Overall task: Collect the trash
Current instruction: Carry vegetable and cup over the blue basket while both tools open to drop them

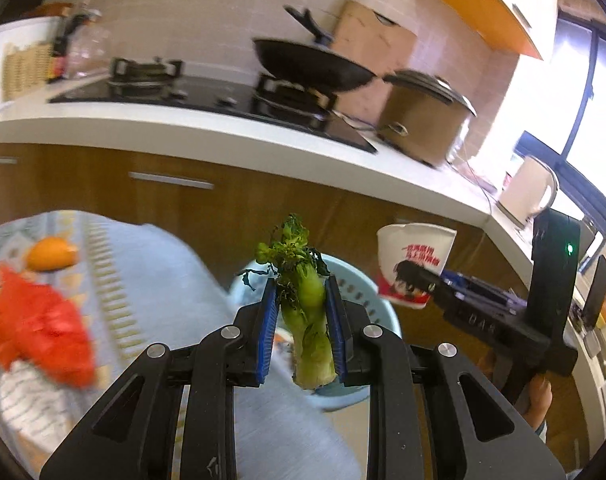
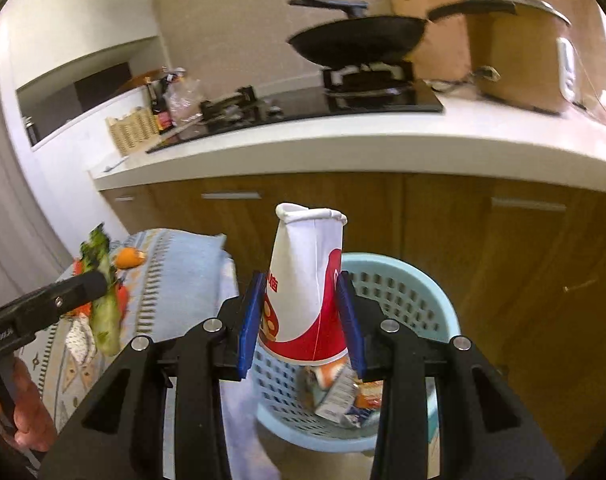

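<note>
The left hand-held gripper is clamping a green vegetable stalk between its ribbed blue pads, which are standing close together. The stalk is thick, pale and fibrous at its cut base and is ending in dark, wilted leaves and small florets. Its long axis is running along the fingers, with the cut end pointing back toward the camera and the leafy tip pointing away, past the fingertips. It is hanging in front of the rim of a light blue plastic basket.

The right hand-held gripper is squeezing a paper cup, white with a red printed band, between its smooth blue pads, which are standing a little way apart. The cup is crushed flat near its rolled rim. Its long axis is also lying along the fingers: the base is sitting toward the camera and the pinched mouth is pointing up and away. It is hanging just above the basket, whose round wall is pierced with rows of slots and which is holding crumpled cartons and wrappers.

Beside the basket, a table is lying under a pale blue patterned cloth carrying an orange peel and a crumpled red wrapper.
</note>
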Demonstrator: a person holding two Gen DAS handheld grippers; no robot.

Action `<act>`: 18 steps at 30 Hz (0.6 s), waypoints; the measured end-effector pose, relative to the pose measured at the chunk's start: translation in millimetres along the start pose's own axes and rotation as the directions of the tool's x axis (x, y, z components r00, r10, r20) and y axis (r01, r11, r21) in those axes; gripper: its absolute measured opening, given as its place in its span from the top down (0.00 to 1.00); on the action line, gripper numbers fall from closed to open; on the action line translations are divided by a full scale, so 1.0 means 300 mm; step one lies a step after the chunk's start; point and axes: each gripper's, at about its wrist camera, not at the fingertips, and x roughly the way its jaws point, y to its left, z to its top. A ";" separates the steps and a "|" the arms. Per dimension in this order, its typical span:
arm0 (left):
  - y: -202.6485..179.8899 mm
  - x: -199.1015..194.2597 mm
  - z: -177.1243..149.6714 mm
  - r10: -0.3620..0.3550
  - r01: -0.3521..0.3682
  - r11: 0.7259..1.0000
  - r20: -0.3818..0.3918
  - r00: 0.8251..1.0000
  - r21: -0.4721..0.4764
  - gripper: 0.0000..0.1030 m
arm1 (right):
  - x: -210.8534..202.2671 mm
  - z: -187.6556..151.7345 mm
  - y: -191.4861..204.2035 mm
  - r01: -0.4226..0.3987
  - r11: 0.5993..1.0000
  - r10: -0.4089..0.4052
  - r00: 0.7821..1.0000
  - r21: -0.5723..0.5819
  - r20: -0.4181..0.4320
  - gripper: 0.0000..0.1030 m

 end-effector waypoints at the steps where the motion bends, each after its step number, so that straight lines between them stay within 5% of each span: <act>1: -0.012 0.032 0.006 -0.007 0.007 1.000 -0.011 1.000 0.004 0.79 | 0.009 -0.008 -0.019 0.005 1.000 -0.005 1.000 0.008 -0.008 0.68; 13: -0.033 0.319 -0.040 -0.111 0.102 0.993 -0.186 0.976 -0.055 0.78 | 0.113 -0.119 -0.173 0.054 0.992 -0.038 0.991 0.115 -0.130 0.66; 15: -0.028 0.331 -0.050 -0.104 0.094 0.994 -0.194 0.976 -0.058 0.70 | 0.122 -0.133 -0.185 0.059 0.990 -0.041 0.989 0.130 -0.142 0.65; 17: -0.026 0.329 -0.055 -0.101 0.092 0.994 -0.192 0.976 -0.057 0.48 | 0.129 -0.144 -0.195 0.061 0.987 -0.038 0.987 0.146 -0.155 0.61; 18: -0.022 0.322 -0.057 -0.094 0.085 0.995 -0.186 0.978 -0.057 0.44 | 0.132 -0.145 -0.198 0.062 0.986 -0.038 0.987 0.153 -0.157 0.58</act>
